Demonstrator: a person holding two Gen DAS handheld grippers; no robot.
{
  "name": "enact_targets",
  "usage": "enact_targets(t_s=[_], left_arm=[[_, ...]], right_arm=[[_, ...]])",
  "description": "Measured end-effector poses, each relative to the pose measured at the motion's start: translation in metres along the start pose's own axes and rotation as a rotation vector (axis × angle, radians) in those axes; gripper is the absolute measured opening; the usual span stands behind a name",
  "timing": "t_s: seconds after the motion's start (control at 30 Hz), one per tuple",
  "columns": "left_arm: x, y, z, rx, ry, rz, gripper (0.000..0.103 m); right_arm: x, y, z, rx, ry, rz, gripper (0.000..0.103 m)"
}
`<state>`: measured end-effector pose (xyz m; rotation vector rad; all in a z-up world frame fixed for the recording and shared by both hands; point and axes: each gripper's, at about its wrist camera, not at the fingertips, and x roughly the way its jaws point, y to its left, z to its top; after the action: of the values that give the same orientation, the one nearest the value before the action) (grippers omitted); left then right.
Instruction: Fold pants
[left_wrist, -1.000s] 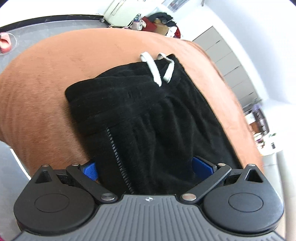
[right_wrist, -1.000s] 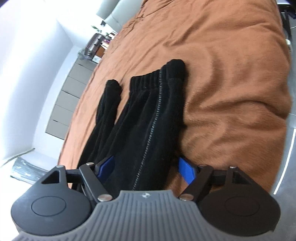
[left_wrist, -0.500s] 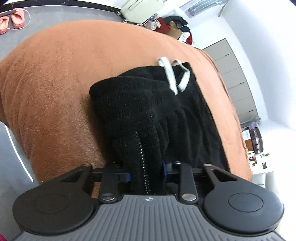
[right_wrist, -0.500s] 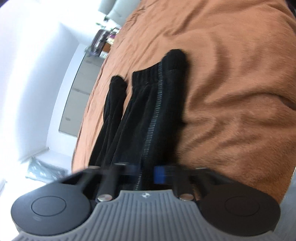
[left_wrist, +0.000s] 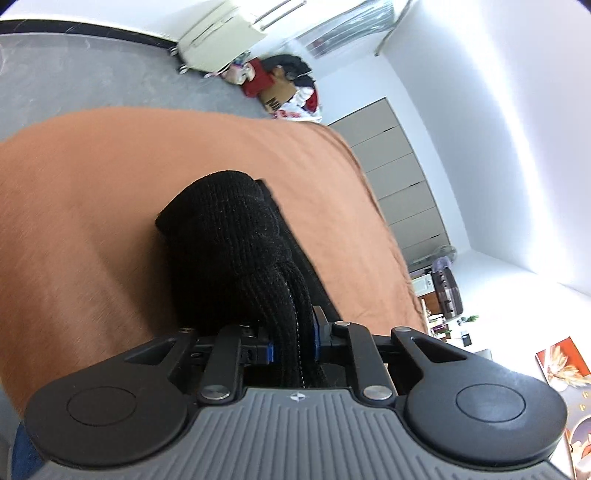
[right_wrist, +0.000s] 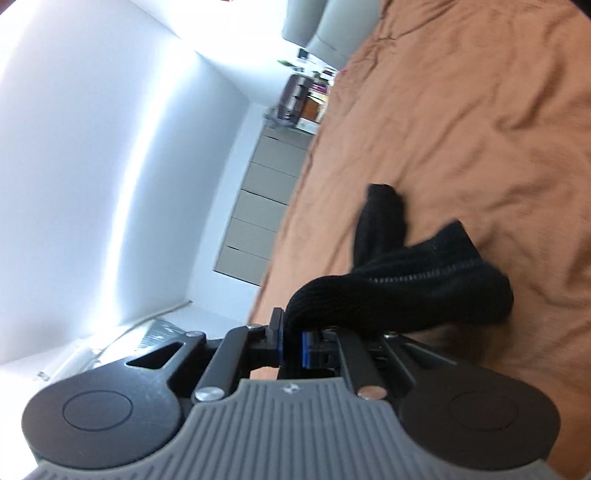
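Black ribbed pants (left_wrist: 236, 243) hang bunched from my left gripper (left_wrist: 293, 347), whose blue pads are shut on a thick fold of the fabric near the waist end. The white drawstring is hidden. In the right wrist view my right gripper (right_wrist: 293, 349) is shut on the leg end of the pants (right_wrist: 399, 291), which droop forward over the bed, with a cuff (right_wrist: 382, 218) sticking up beyond. Both ends are lifted off the rust-brown blanket (left_wrist: 92, 206).
The rust-brown blanket (right_wrist: 480, 122) covers the whole bed. Grey drawers (left_wrist: 399, 184) line the white wall beside it. A cream suitcase (left_wrist: 221, 33) and a pile of clothes (left_wrist: 288, 85) lie on the grey floor past the bed's far edge.
Both grippers went from open around the pants to shut on them. Both have risen, pulling the fabric up off the blanket and bunching it.
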<state>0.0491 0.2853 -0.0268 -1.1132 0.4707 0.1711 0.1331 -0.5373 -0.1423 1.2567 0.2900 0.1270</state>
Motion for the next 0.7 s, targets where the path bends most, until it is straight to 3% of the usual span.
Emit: enact_targets(t_s=[0.4, 0.53, 0.7], left_arm=[[0.025, -0.013, 0.009, 0.021, 0.006, -0.023, 0.019], [0.045, -0.024, 0.021, 0.020, 0.019, -0.015, 0.019], [0.079, -0.032, 0.037, 0.005, 0.030, -0.001, 0.019]], right_arm=[[0.015, -0.002, -0.003, 0.022, -0.005, -0.055, 0.004], [0.028, 0.004, 0.003, 0.029, -0.003, -0.067, 0.004], [0.057, 0.007, 0.014, 0.085, 0.020, -0.140, 0.004]])
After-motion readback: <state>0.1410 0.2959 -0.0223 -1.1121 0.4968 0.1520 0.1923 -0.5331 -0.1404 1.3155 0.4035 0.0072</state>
